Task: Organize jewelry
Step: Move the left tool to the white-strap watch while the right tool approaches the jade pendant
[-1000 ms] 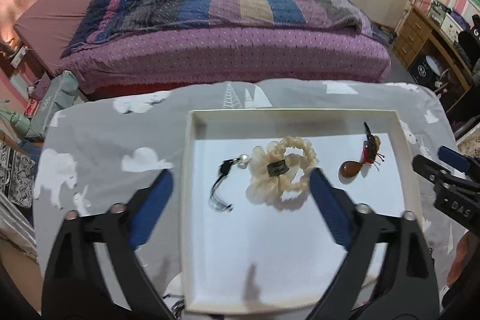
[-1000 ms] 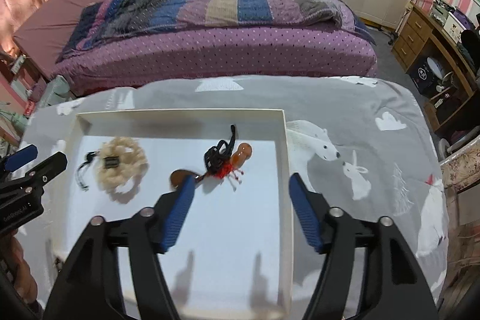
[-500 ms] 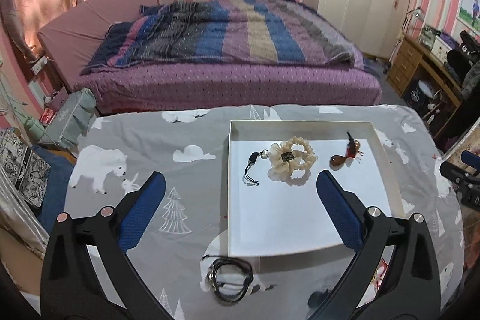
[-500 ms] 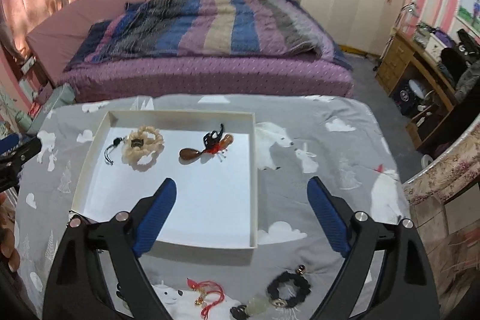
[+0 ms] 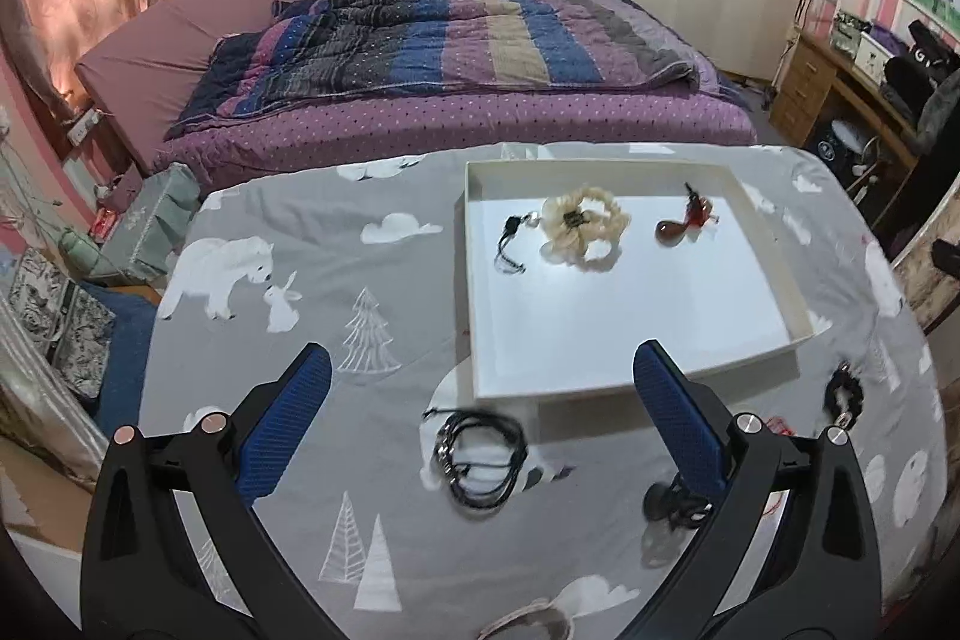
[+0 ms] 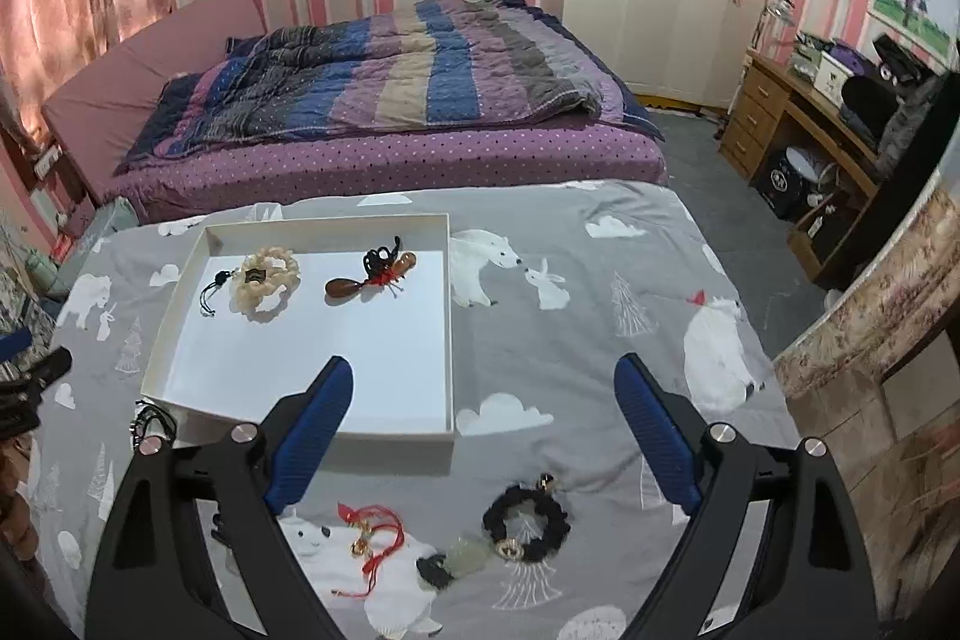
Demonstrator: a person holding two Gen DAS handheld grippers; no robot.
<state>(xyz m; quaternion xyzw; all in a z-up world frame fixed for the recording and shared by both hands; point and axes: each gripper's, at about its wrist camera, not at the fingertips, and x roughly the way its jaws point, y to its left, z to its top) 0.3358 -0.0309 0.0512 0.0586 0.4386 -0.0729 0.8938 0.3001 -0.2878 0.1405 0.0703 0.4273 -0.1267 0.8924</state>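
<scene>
Both claws, left claw [image 5: 480,400] and right claw [image 6: 483,403], gape empty, pulled back from the white tray [image 6: 447,328]; right's jaws just widened. Bead bracelet [image 6: 267,280] and gourd charm [image 6: 372,274] lie inside; black cord [image 5: 480,451] and black scrunchie [image 6: 528,520] wait on the bench.

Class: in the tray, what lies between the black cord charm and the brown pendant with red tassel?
The cream bead bracelet lies between the black cord charm and the brown pendant; both wrist views show it.
</scene>
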